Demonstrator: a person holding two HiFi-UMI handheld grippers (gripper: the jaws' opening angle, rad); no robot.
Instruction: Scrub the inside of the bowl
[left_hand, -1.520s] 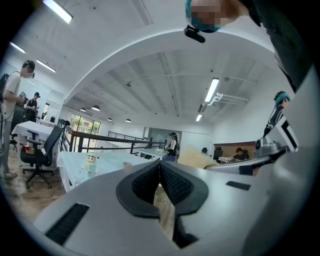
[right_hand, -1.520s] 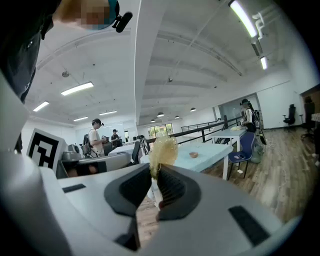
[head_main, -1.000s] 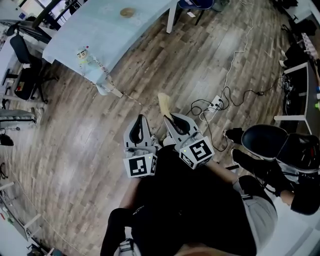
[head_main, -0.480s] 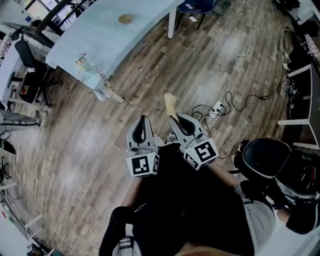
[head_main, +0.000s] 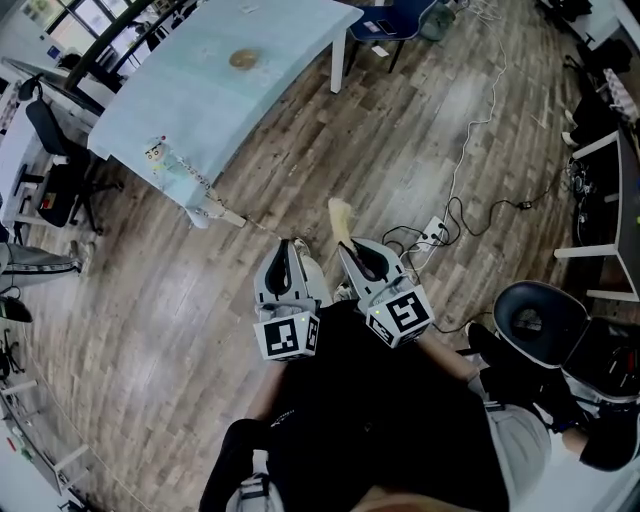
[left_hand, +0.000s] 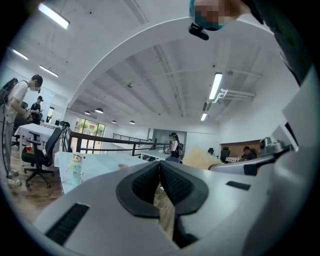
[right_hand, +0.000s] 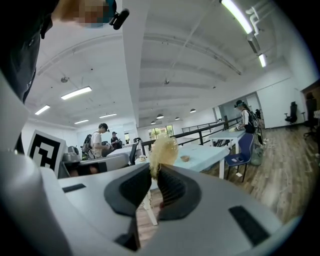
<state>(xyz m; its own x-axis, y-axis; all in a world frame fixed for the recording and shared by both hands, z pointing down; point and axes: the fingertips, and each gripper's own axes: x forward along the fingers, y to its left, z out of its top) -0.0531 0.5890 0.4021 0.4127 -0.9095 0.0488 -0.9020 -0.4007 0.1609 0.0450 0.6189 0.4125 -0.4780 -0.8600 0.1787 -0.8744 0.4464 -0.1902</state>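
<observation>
Two grippers, one bowl, one scrubber: stock as it stands.

- Left gripper (head_main: 289, 248): jaws pressed together with nothing between the pads. You carry it level, just beside the right one, over the wooden floor (head_main: 150, 300).
- Right gripper (head_main: 347, 247): clamped on a pale, straw-coloured scrubber (head_main: 341, 216), whose fuzzy head sticks out past the jaw tips.
- Bowl (head_main: 243, 59): small and tan, standing alone on the pale blue table (head_main: 190, 105), well apart from both grippers.
- Doll (head_main: 158, 153): hangs at the table's near corner and has no part in the job.
- Cable (head_main: 465, 140): trails across the floor to your right, between you and the chairs.

Progress, as a judgement: the tool is in hand, but no scrubbing has begun, since you stand well short of the table. All the real work is left. You have to reach the bowl, probably steady it with the empty left gripper, and work the scrubber round its inside.

Not made out:
- The bowl is too small in every view to tell whether its inside is clean or soiled.
- Your hands sit hidden under the marker cubes and dark clothing.
- How far the scrubber's stem runs back between the right pads is unclear.
- The table's far end is cut off at the frame edge.
</observation>
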